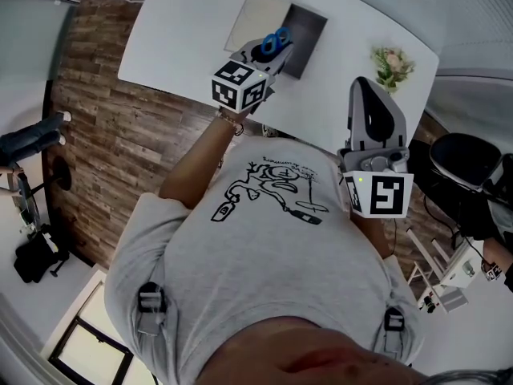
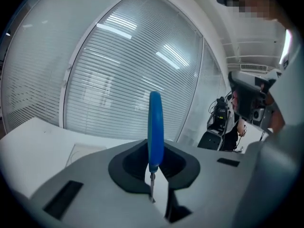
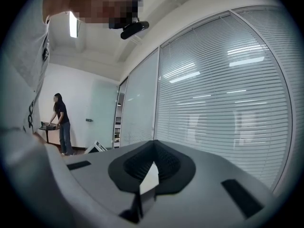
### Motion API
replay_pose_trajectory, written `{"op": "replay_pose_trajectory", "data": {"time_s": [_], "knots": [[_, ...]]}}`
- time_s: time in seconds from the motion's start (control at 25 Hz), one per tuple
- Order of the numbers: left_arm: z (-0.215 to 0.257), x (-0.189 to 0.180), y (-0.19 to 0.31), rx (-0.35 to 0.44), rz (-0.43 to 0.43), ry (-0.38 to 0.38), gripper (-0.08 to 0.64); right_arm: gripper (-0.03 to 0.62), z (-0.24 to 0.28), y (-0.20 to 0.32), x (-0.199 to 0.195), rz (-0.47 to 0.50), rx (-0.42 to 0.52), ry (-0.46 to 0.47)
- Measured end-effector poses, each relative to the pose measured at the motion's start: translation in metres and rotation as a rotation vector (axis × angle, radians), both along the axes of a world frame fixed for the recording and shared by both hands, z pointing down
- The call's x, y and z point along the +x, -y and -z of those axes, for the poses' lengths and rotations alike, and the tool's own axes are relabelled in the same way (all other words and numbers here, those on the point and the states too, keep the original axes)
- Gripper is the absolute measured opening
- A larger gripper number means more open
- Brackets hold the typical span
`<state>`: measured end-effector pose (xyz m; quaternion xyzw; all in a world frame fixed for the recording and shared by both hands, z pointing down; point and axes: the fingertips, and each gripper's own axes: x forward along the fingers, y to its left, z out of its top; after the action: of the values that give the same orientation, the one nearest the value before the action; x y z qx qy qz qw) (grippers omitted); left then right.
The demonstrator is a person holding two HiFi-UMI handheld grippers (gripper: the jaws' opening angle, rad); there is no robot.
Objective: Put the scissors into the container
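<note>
The blue-handled scissors (image 1: 275,42) hang over the open grey container (image 1: 311,32) on the white table (image 1: 176,38). My left gripper (image 1: 268,54) is shut on them. In the left gripper view the blue handle (image 2: 155,127) stands upright out of the shut jaws, and the thin metal blade (image 2: 151,186) is pinched between the pads of the left gripper (image 2: 153,194). My right gripper (image 1: 365,84) is held up near the person's chest, off the table's near edge. Its jaws are shut, and nothing shows between them in the right gripper view (image 3: 145,184).
A pale flat panel (image 1: 258,18) lies against the container's left side. A small flower bunch (image 1: 391,64) stands on the table at the right. Wood floor (image 1: 104,127) lies left of the table, and a black chair (image 1: 465,163) stands at the right. A person (image 3: 61,122) stands far off.
</note>
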<state>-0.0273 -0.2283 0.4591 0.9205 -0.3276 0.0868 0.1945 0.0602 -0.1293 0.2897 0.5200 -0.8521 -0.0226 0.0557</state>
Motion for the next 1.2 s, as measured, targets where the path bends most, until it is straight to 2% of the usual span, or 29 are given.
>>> {"op": "replay_pose_trajectory", "data": {"time_s": [0.28, 1.2], "knots": [[-0.043, 0.014, 0.022, -0.068, -0.019, 0.051, 0.043, 0.006, -0.005, -0.004, 0.002, -0.008, -0.006, 0.003], [-0.180, 0.047, 0.064, -0.371, -0.075, 0.320, 0.043, 0.006, -0.003, -0.008, 0.019, -0.049, -0.013, 0.022]]}}
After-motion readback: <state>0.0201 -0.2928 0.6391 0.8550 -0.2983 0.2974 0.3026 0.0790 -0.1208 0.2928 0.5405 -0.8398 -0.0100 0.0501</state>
